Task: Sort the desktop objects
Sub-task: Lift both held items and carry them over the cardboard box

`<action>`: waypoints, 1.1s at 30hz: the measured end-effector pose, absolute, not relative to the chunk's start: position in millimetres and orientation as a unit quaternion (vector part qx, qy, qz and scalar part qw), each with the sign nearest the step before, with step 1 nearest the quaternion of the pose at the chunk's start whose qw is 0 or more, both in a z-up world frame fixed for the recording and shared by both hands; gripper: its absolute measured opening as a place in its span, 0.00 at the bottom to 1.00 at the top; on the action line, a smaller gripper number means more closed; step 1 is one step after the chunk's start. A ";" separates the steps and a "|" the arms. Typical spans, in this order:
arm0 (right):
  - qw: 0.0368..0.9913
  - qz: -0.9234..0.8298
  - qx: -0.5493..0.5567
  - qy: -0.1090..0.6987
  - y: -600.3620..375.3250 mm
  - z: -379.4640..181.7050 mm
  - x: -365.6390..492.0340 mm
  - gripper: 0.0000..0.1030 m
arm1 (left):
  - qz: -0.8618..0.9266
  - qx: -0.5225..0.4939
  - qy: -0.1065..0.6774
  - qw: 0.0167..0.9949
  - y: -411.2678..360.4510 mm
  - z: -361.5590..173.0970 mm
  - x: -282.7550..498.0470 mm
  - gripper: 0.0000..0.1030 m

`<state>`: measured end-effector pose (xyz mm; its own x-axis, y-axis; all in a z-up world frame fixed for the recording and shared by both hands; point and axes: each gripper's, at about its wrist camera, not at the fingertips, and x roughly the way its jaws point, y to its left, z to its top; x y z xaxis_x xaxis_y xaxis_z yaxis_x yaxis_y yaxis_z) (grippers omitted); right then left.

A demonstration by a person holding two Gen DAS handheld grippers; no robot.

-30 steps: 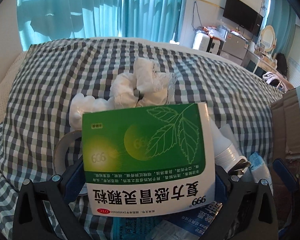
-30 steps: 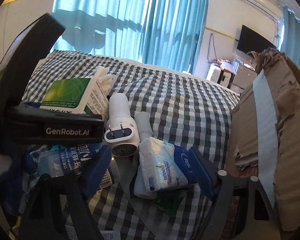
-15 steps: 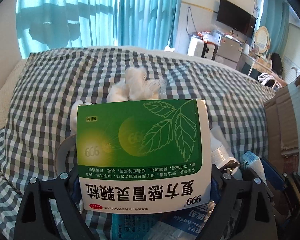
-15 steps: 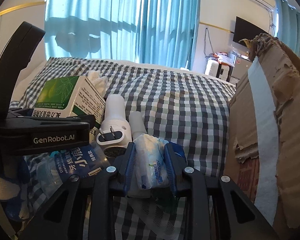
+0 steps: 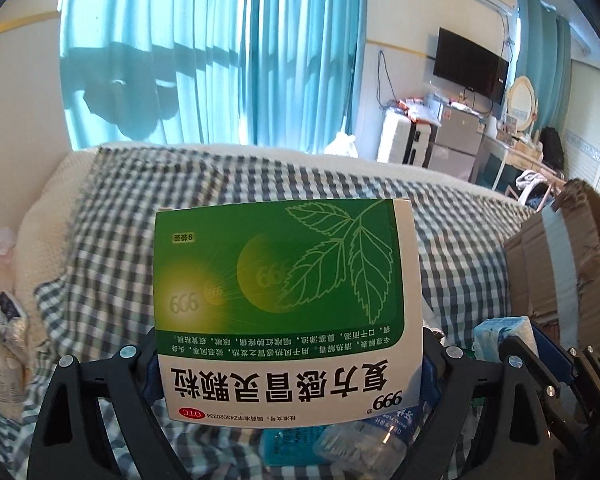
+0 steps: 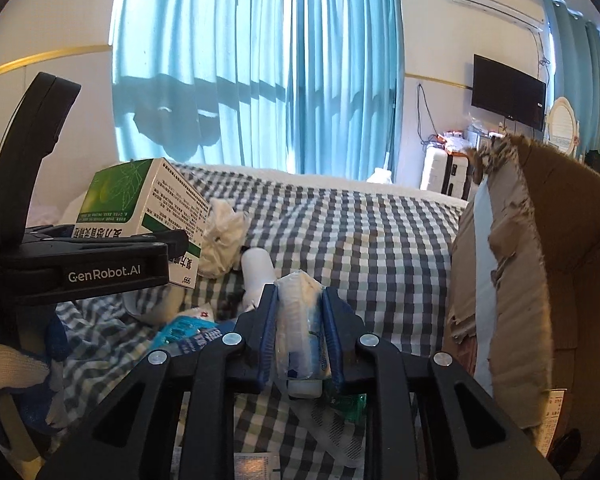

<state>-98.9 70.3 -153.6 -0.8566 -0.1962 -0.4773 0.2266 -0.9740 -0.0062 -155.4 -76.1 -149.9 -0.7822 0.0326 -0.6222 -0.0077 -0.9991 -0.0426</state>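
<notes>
My left gripper [image 5: 290, 354] is shut on a green and white medicine box [image 5: 284, 300] and holds it up above the checked bedspread [image 5: 460, 248]. The box [image 6: 140, 208] and the left gripper also show at the left of the right wrist view. My right gripper [image 6: 300, 320] is shut on a small white and blue tissue pack [image 6: 300, 328], lifted off the bed. That pack [image 5: 500, 334] shows at the right of the left wrist view. Loose items lie below: a water bottle [image 5: 380, 436], a white plug-in device [image 6: 256, 272], crumpled white tissue [image 6: 224, 240].
An open cardboard box [image 6: 520, 280] with a torn flap stands at the right, close to my right gripper. It also shows in the left wrist view [image 5: 560, 264]. A blue packet [image 6: 184, 330] lies in the pile. Curtains, a wall TV and furniture are far behind.
Both grippers have risen. The left lifted the medicine box higher off the pile. The right gripper closed on the tissue pack and lifted it.
</notes>
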 end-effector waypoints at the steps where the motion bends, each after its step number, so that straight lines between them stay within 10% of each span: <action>1: 0.111 -0.965 0.237 0.031 68.7 -149.1 -95.9 0.21 | 0.945 -0.327 -0.018 0.008 -76.0 -145.5 -151.0 0.90; 33: 0.126 -0.990 0.062 0.010 92.8 -21.6 30.4 0.21 | 0.986 -0.160 0.037 0.003 -34.4 -5.5 -16.8 0.90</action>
<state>30.4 92.8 -21.6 -0.9607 -0.2478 -0.1248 0.2502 -0.9682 -0.0035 -16.8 -34.4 -5.5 -0.9490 -0.0059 -0.3152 -0.0174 -0.9973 0.0712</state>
